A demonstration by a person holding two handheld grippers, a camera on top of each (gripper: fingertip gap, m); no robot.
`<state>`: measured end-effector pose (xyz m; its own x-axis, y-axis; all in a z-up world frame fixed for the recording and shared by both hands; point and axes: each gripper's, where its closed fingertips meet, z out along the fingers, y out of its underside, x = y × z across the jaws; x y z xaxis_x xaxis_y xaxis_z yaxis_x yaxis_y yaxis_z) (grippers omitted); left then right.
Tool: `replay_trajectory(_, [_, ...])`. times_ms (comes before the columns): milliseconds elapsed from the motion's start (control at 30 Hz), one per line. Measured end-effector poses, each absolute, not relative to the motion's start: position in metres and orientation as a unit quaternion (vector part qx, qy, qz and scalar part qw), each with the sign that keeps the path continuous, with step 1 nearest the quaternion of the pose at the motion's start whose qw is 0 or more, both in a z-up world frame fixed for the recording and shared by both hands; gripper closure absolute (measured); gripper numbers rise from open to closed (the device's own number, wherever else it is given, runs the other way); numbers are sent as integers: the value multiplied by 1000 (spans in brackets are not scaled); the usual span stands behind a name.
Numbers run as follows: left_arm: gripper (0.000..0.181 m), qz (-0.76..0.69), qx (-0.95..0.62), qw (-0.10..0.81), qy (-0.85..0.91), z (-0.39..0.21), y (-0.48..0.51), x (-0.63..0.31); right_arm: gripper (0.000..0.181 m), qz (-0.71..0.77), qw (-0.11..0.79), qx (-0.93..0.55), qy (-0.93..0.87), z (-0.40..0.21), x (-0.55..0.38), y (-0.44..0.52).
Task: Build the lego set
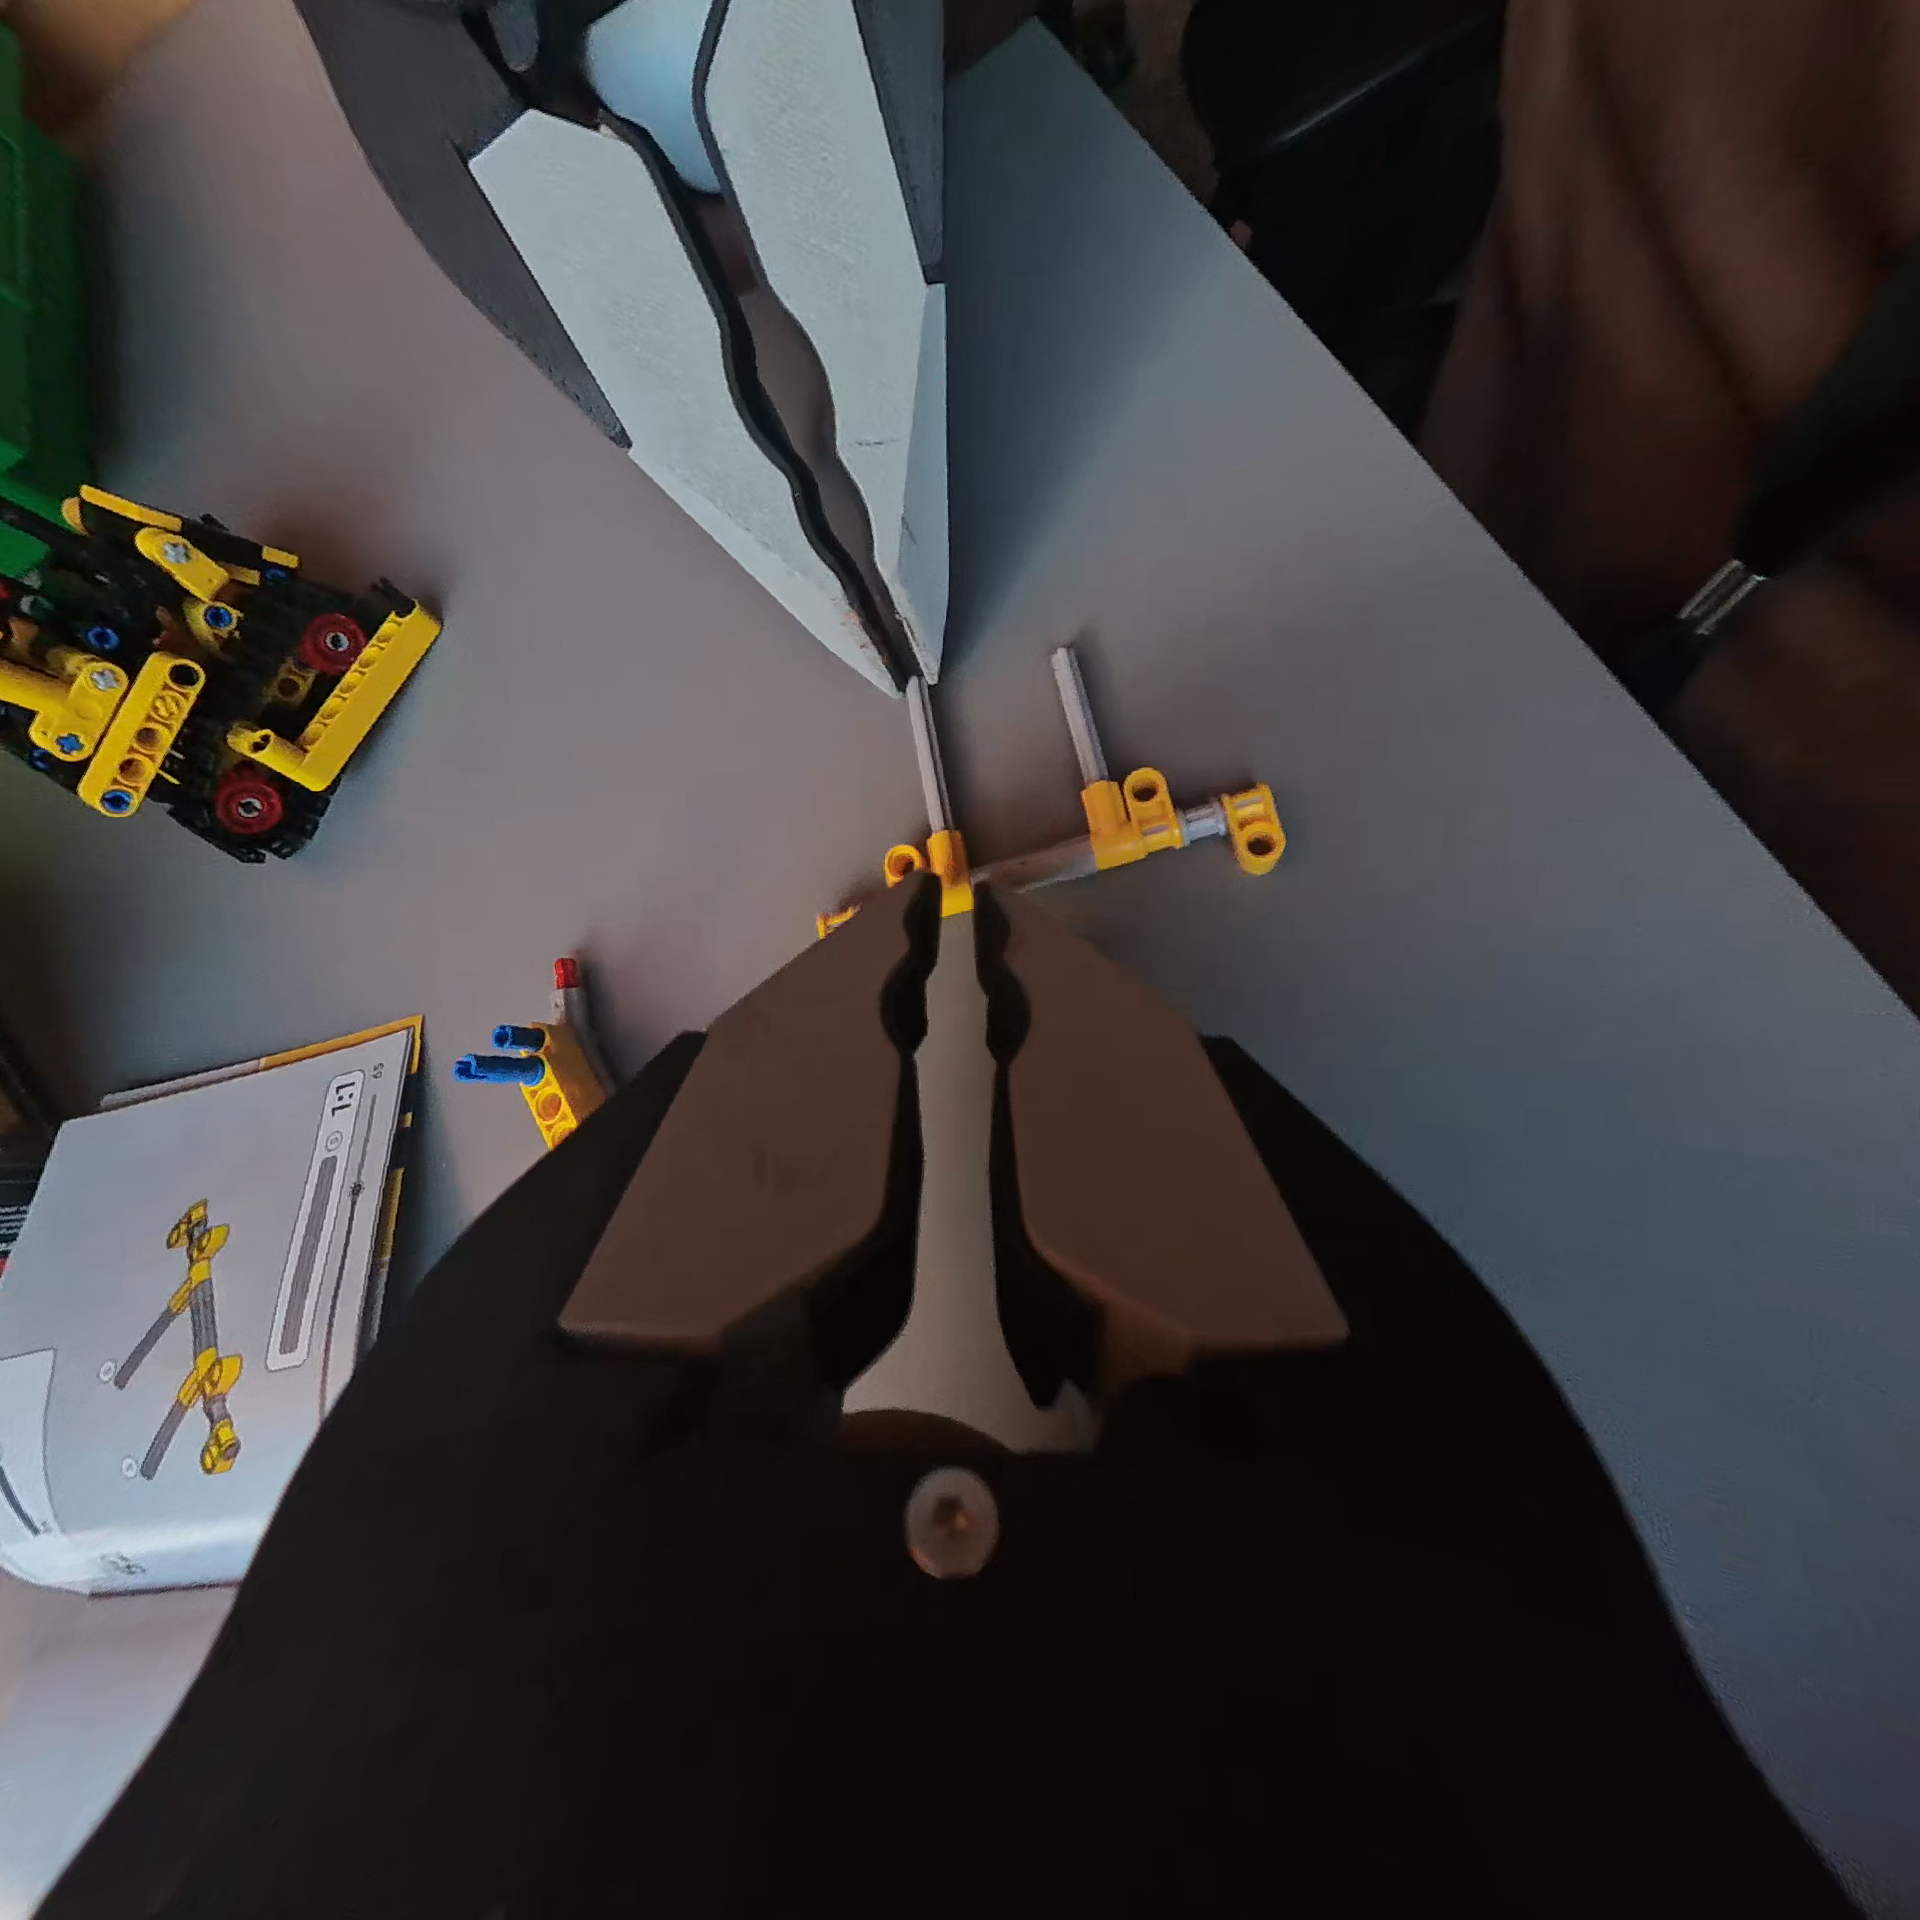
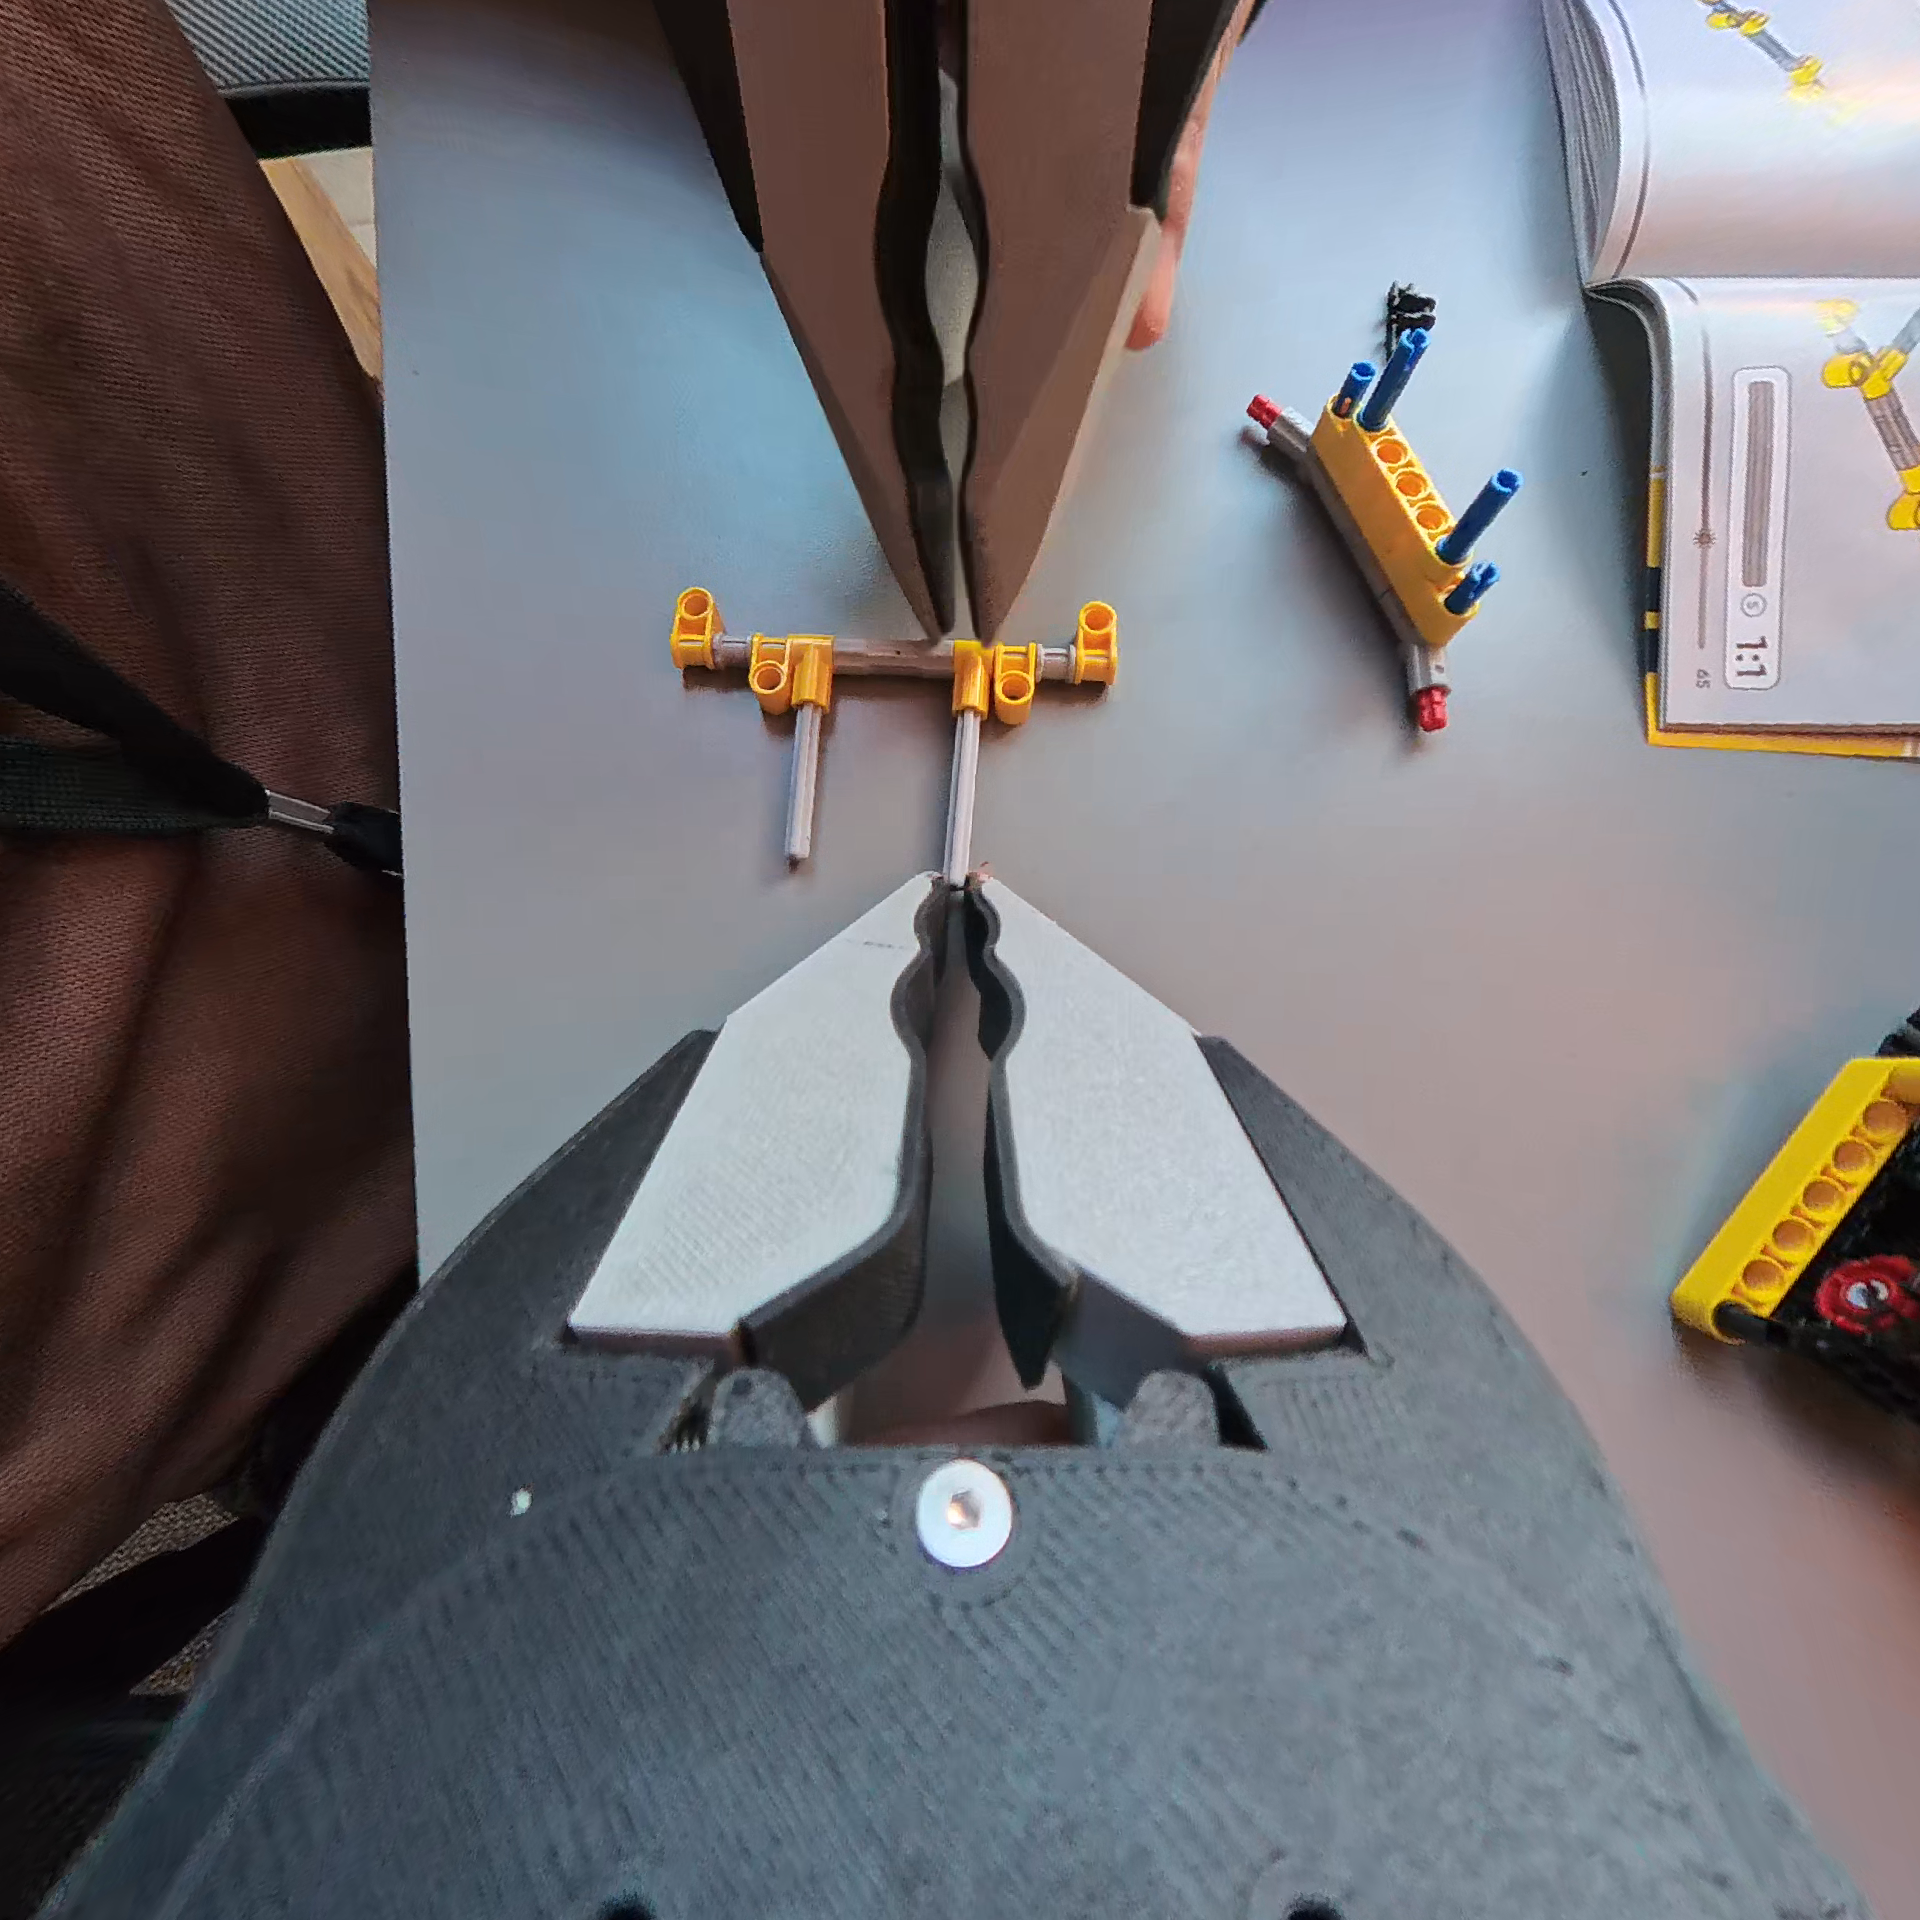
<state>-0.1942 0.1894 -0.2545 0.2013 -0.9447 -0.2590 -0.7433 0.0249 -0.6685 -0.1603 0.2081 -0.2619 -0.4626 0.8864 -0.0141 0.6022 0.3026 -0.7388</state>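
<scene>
The axle assembly (image 2: 894, 660) is lying flat on the grey table (image 2: 582, 416), near the table edge that borders the person's brown clothing (image 2: 187, 623). It is a grey cross-axle strung with yellow connectors: one at each end, two more inboard. A thin light-grey axle is sticking out square from each inboard connector, both pointing the same way. The shorter-looking stub (image 2: 800, 784) is lying free.

The right gripper (image 2: 954, 881), with pale grey fingers (image 2: 790, 1143), is pinching the free tip of the other light-grey axle (image 2: 964, 790); the jaws are nearly together on it. The left gripper (image 1: 951, 899), with brown fingers (image 1: 790, 1122), is coming in from the opposite side, its tips closed down to a narrow gap and pressing against the yellow connector (image 1: 948, 868) at that axle's root. Whether it is truly gripping the piece or only bracing it, cannot tell. The two grippers are facing each other tip to tip across the assembly.

Further in from that edge, a yellow beam (image 2: 1392, 509) with blue pins and a red-tipped grey axle underneath is sitting apart from the assembly. Beyond it the open instruction booklet (image 2: 1766, 499) is lying on the table. The partly built yellow-and-black vehicle (image 1: 187, 675) with red hubs is standing well apart, next to something green (image 1: 36, 312) at the frame edge.
</scene>
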Motion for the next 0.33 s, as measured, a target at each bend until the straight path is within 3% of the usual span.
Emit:
replay_trajectory(33, [181,-135,-678,363,624,-256,189,-194,181,349,203,-474,-783,-262,-161,208])
replay_trajectory(333, [180,-106,-647,356,666,-257,189,-198,181,360,181,-450,-797,-262,-166,212])
